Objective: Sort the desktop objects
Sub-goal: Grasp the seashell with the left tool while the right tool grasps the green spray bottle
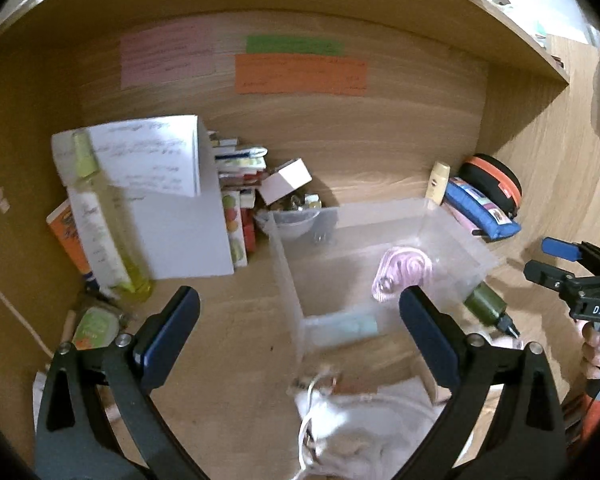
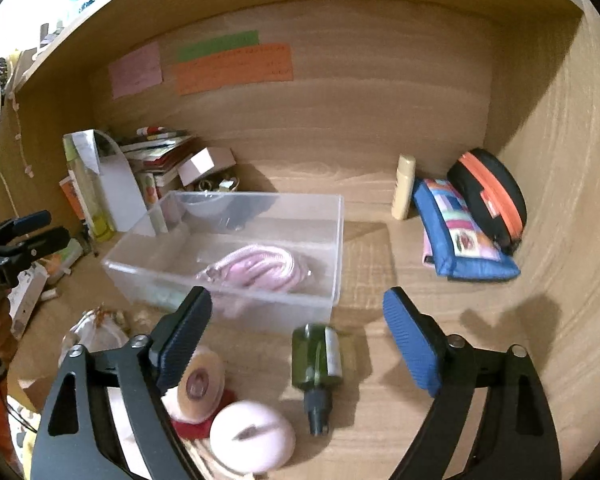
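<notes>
Though spread, right tongs point(image 2: 298, 334) above green bottle point(image 2: 318, 358)

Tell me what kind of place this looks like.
Probably a home study desk set in a wooden alcove: coloured paper notes stuck on the back panel, a stack of books and a clear plastic bin amid clutter.

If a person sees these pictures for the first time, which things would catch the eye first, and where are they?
Probably the clear plastic box in the middle of the wooden desk, with a coiled pink cable inside. Next, the dark green spray bottle lying on its side just in front of the box, between the open fingers of the right gripper. The orange paper note on the back wall also stands out.
</notes>
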`<state>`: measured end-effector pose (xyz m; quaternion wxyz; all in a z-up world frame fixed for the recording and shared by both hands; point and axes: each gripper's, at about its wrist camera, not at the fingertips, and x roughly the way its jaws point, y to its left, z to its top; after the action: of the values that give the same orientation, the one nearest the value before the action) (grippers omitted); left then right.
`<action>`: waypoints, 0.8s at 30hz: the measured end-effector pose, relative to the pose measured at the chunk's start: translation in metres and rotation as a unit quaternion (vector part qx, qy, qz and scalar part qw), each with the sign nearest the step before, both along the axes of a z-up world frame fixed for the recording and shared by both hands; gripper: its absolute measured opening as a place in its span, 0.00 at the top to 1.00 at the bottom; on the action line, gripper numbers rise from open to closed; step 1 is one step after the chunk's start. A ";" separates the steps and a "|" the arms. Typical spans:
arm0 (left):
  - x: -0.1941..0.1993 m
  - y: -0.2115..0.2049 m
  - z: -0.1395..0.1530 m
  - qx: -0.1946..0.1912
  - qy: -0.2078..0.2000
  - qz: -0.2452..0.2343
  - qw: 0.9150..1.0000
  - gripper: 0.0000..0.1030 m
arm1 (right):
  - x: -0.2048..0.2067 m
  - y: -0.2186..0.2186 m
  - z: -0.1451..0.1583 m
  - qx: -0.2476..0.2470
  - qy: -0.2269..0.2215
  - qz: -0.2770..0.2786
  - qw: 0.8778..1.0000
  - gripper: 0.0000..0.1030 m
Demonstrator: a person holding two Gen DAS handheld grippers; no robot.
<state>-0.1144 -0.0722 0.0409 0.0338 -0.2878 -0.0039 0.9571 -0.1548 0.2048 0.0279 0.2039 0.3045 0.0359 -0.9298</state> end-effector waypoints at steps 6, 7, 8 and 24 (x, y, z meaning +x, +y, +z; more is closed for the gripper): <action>0.026 -0.005 -0.013 0.005 -0.016 -0.004 1.000 0.02 | 0.021 0.006 -0.006 0.010 0.006 -0.004 1.000 0.13; 0.029 -0.005 -0.016 0.004 -0.018 -0.004 1.000 0.02 | 0.024 0.006 -0.008 0.014 0.006 -0.005 1.000 0.13; 0.031 -0.004 -0.018 0.003 -0.021 -0.005 1.000 0.02 | 0.026 0.007 -0.010 0.016 0.005 -0.006 1.000 0.13; 0.068 -0.004 -0.055 -0.012 -0.038 -0.040 0.998 0.27 | 0.033 0.025 -0.037 0.047 -0.019 -0.021 0.998 0.13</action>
<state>-0.0467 -0.0759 -0.0143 0.0680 -0.3244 0.0182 0.9433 -0.1222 0.2299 -0.0093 0.1704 0.3322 0.0696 -0.9251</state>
